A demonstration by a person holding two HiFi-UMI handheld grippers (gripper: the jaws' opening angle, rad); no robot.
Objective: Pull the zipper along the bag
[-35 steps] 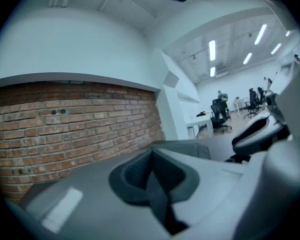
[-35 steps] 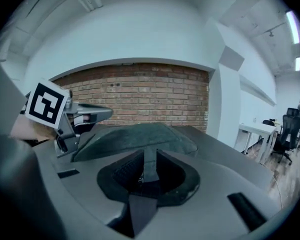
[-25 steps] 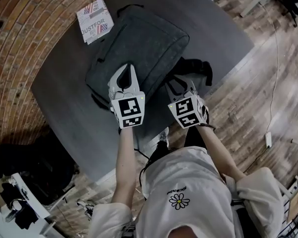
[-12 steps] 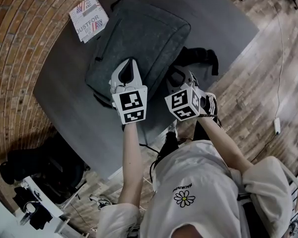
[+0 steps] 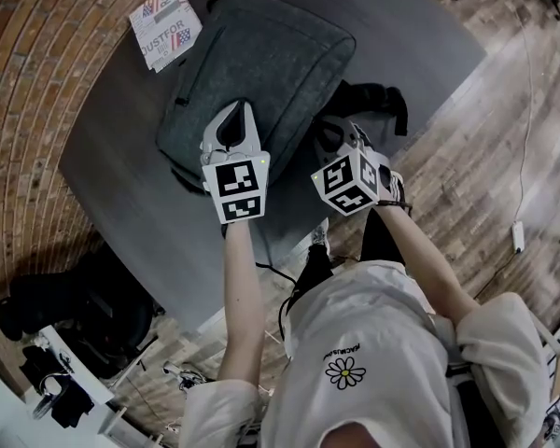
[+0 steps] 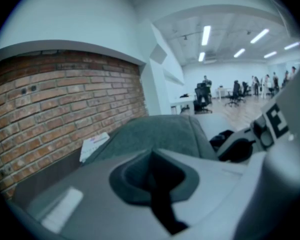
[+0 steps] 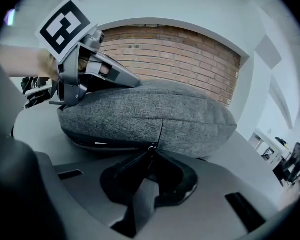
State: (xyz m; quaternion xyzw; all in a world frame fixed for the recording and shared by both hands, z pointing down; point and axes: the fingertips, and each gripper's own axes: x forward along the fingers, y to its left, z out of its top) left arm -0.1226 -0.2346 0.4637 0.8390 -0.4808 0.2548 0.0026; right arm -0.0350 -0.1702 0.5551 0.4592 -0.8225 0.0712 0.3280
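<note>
1. Bag: grey fabric, lying flat on a dark table. It stretches away ahead of both claws, and its near edge is at their tips. In the right gripper view its rounded side fills the space just beyond the jaws.
2. Black strap: bunched on the table ahead of the right claw and a little to its right, just beside the bag.
3. Left claw: lies over the bag's near part, to the left of the right claw and close to it. Its jaws are pressed together, and its own view shows nothing between them. Seen from the right gripper view, its tip appears to touch the bag's top.
4. Right claw: held low at the bag's near side, jaws closed.
5. Leaflet: flat on the table, well beyond the left claw and off to its left, just beside the bag's far corner.
6. Zipper: a dark line along the bag's lower side, running left from the right claw's tips.
7. Pull: a small dark tab at the end of that line, pinched between the right claw's tips.
</note>
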